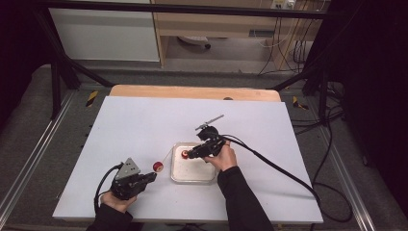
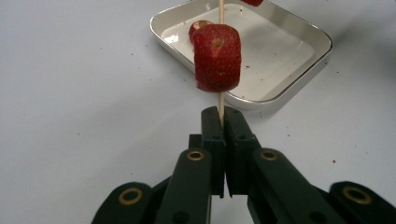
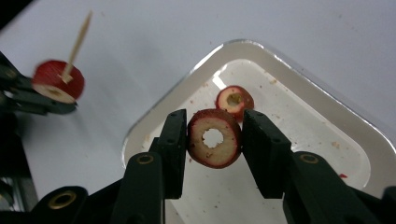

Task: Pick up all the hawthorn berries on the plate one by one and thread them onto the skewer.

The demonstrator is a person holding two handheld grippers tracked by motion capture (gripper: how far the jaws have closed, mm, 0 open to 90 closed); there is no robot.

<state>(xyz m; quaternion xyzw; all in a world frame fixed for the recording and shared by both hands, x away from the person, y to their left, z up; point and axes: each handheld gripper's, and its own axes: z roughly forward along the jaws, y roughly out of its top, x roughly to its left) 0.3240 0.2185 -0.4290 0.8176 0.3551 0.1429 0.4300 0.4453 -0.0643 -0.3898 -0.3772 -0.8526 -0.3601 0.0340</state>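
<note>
Forearms first in the high view: your left gripper point(image 1: 153, 176) sits near the table's front edge, closed on a wooden skewer point(image 1: 167, 155) that slants toward the tray point(image 1: 192, 177) and carries one strawberry slice point(image 1: 158, 166). Your right gripper point(image 1: 188, 155) hangs over the tray's near-left part, holding something red.

Left gripper view: jaws pinched together on the skewer's lower end, stick rising straight between them. Threaded slice point(image 2: 217, 58) sits partway up, clear of the jaw tips. Behind it, the white tray holds a loose slice point(image 2: 198, 26).

Right gripper view: jaws clamped on the sides of a cored strawberry ring point(image 3: 214, 138), its hole facing the camera. One more ring point(image 3: 234, 100) lies in the tray just beyond. Your left gripper and its skewered slice point(image 3: 58, 80) show at far left, blurred, point tilted up.

Likely step: threading the held ring. Line the hole up with the skewer's point before you push. Keep the stick steady with your left, and squeeze lightly; the fruit looks soft and may split.

Surface: a white sheet point(image 1: 144, 125) over a wooden table, flecked with red juice near the tray. Room: dark frame rails, cables at right, cabinets and grey floor behind.
</note>
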